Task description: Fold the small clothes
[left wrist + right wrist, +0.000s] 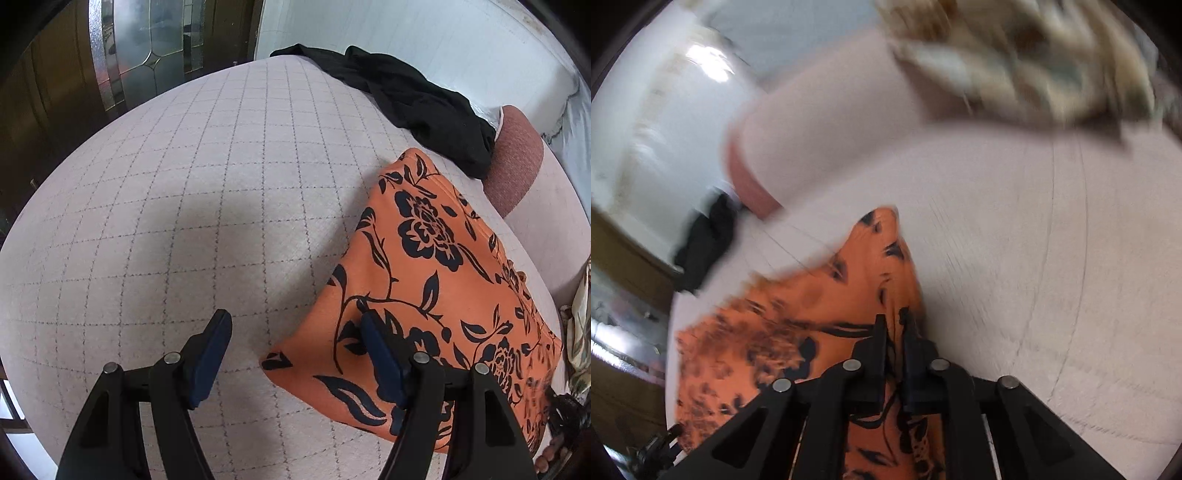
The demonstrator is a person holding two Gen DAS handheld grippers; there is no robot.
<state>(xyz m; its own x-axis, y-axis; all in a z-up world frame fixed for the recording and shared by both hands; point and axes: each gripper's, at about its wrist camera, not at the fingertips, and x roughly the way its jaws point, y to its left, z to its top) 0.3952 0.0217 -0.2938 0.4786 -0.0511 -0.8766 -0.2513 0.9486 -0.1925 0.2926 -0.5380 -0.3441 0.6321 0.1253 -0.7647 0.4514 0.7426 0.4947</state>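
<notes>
Orange floral-printed cloth (798,332) is being pinched between the nearly closed fingers of the right gripper (894,326). Spread wide, the left gripper (295,321) is being held with nothing between its fingers, above the cloth's near corner, which is lying on the pale checked blanket (166,221). A crumpled black garment (417,99) is lying beyond.

- Work surface: pale pinkish cover (184,221) with thin grey grid lines, filling the centre of the left wrist view.
- Upper left of frame: dark wooden door (48,92) with a leaded frosted glass panel (155,48).
- Upper right: white wall (424,33), brightly lit.
- Right edge: reddish-brown rounded cushion end (517,158).
- Right wrist view heavily motion-blurred; bright light patch (709,62) at upper left.
</notes>
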